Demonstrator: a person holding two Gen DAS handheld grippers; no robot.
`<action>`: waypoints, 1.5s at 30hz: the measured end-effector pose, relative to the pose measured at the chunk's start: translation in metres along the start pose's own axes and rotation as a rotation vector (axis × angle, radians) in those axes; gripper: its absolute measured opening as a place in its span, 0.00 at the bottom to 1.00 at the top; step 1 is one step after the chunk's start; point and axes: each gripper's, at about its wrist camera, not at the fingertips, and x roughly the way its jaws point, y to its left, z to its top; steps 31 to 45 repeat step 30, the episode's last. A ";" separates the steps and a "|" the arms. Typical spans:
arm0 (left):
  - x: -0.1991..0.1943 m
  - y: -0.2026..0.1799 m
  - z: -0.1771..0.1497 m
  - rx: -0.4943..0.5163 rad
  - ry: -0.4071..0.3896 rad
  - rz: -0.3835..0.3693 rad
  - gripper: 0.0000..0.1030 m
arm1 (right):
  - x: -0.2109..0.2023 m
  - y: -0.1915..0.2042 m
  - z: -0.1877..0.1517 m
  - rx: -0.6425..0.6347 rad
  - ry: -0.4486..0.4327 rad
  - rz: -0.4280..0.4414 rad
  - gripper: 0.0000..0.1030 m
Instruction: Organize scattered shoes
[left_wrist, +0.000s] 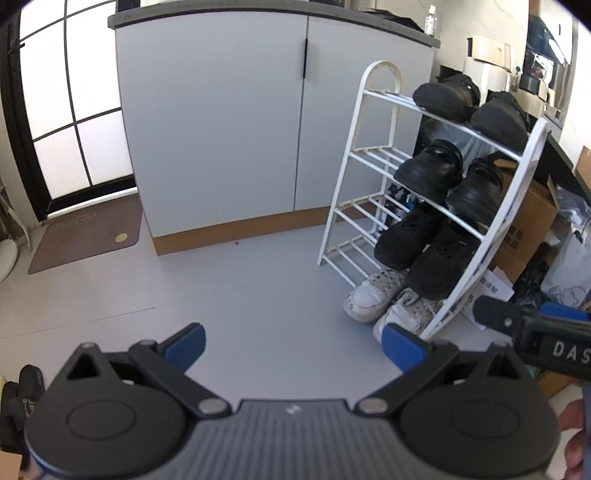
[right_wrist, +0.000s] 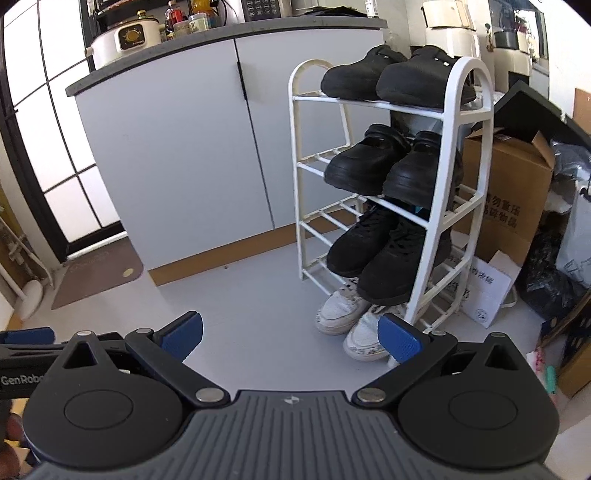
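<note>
White four-tier shoe rack (right_wrist: 469, 155), upright on the grey floor beside a cabinet, arched side frames, rod shelves. Top tier: pair of black clogs (right_wrist: 391, 75), side by side, toes outward. Second tier: pair of glossy black strapped shoes (right_wrist: 388, 166), side by side, toes overhanging the front rod. Third tier: pair of black lace-up sneakers (right_wrist: 373, 251), tilted toe-down, toes well past the shelf edge. Lowest level: pair of scuffed white sneakers (right_wrist: 347, 314), toes protruding onto the floor, heels hidden beneath the black sneakers.
</note>
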 end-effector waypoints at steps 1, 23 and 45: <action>0.001 0.000 0.000 -0.001 0.004 0.003 1.00 | 0.000 0.000 0.000 -0.002 0.000 -0.003 1.00; 0.011 0.006 -0.008 -0.023 0.072 0.021 1.00 | 0.008 0.012 -0.011 -0.039 0.053 0.005 1.00; 0.008 0.007 -0.007 -0.013 0.050 0.007 1.00 | 0.009 0.012 -0.011 -0.037 0.051 -0.002 1.00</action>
